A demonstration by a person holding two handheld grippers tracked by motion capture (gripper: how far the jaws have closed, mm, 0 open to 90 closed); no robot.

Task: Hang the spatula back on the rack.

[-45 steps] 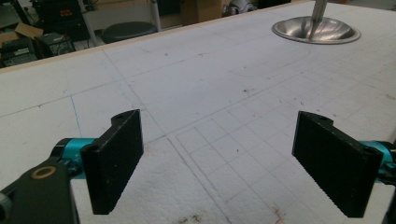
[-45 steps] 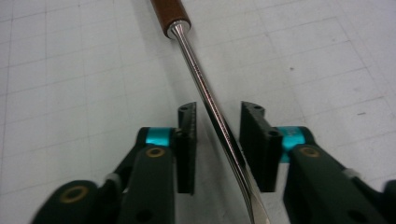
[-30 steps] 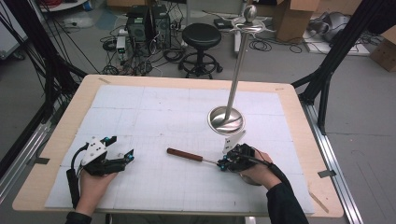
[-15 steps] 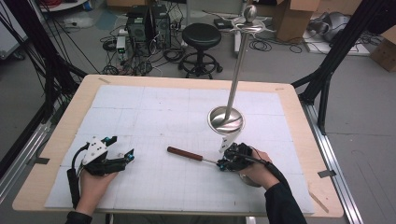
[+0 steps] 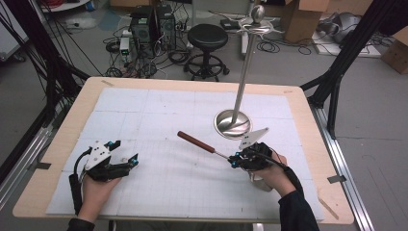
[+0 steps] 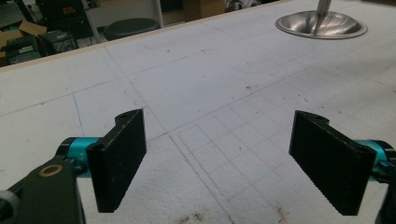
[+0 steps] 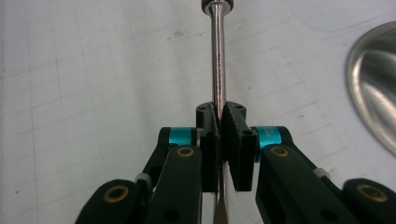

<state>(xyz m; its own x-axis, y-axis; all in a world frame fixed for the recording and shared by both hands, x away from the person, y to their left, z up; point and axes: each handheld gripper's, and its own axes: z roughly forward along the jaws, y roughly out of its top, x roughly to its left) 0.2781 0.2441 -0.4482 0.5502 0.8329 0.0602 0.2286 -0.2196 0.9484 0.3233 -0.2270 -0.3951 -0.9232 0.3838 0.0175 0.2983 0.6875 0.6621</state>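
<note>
Screwdriver (image 5: 204, 146) juts from the right tool (image 5: 234, 160), its metal shaft pinched between the pressed-together jaws, its brown handle pointing up-left above the bench (image 5: 159, 101). Just beyond stands a metal stand (image 5: 233, 122) with a dished base. Left tool (image 5: 131, 161) rests well apart, jaws spread wide, holding nothing.

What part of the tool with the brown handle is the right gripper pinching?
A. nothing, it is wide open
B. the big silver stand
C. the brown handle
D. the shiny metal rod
D. In the right gripper view, the right gripper has its fingers shut on the shiny metal rod of the tool, while the brown handle sticks out free in the high view.
</note>
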